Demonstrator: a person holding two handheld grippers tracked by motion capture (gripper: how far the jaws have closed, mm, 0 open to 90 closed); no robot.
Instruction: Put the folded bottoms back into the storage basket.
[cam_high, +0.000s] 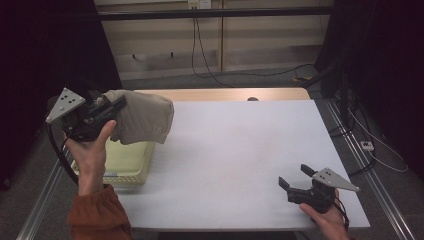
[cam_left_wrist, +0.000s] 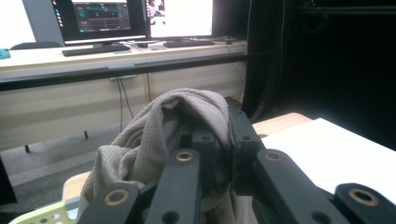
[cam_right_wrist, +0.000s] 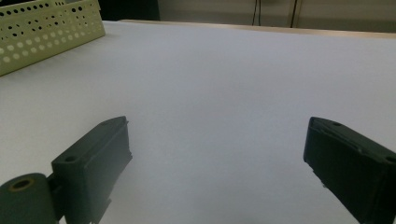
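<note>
A beige knitted cloth (cam_high: 142, 117) hangs in the air over the table's left side, held up by my left gripper (cam_high: 116, 104), which is shut on it. In the left gripper view the cloth (cam_left_wrist: 154, 135) drapes over the black jaws and hides their tips. Below it stands a pale yellow perforated basket (cam_high: 131, 167) at the table's left edge. My right gripper (cam_high: 292, 176) rests low at the front right of the white table (cam_high: 240, 150), open, with nothing between its fingers (cam_right_wrist: 93, 161).
The basket's perforated wall (cam_right_wrist: 46, 32) shows at the far left of the right gripper view. A wooden strip (cam_high: 225, 94) runs along the table's far edge. Cables (cam_high: 200, 55) hang behind the table; monitors and a keyboard (cam_left_wrist: 95, 48) stand on a desk beyond.
</note>
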